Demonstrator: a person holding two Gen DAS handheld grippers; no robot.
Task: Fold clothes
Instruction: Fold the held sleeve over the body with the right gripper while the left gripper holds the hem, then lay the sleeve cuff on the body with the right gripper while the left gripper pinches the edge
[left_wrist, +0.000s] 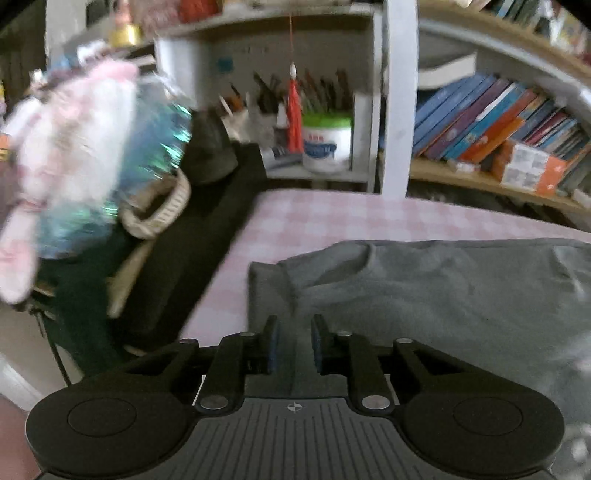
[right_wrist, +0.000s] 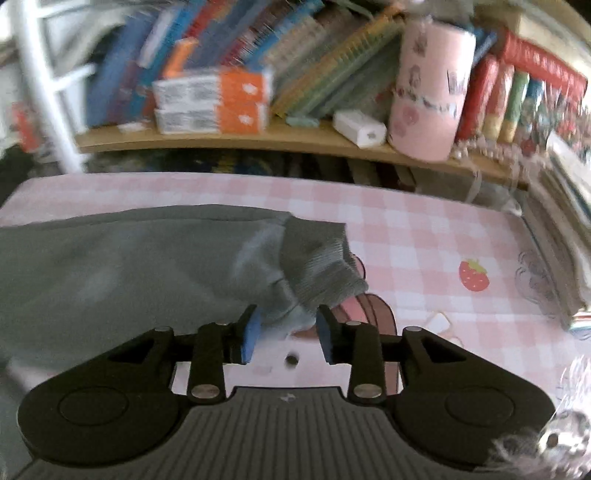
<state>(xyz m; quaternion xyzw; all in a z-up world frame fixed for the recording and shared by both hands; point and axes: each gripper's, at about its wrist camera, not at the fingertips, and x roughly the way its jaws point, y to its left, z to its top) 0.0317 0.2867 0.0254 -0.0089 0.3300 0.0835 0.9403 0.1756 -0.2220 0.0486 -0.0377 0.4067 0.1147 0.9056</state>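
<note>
A grey sweatshirt-like garment (left_wrist: 443, 295) lies spread on the pink checked tablecloth (left_wrist: 332, 221). My left gripper (left_wrist: 294, 325) sits over the garment's left edge, its blue pads close together with a ridge of grey fabric pinched between them. In the right wrist view the garment (right_wrist: 110, 266) ends in a ribbed cuff (right_wrist: 321, 266) lying on the cloth. My right gripper (right_wrist: 288, 317) stands open just behind that cuff, with the sleeve's edge between its fingertips and bare tablecloth (right_wrist: 424, 229) showing in the gap.
A bookshelf (left_wrist: 498, 122) full of books runs behind the table. A wicker basket (left_wrist: 159, 210) and a plush toy (left_wrist: 66, 147) sit off the table's left edge. A pink cylinder (right_wrist: 428, 85) and boxes (right_wrist: 214, 103) stand on the shelf; stacked items (right_wrist: 561, 236) crowd the right.
</note>
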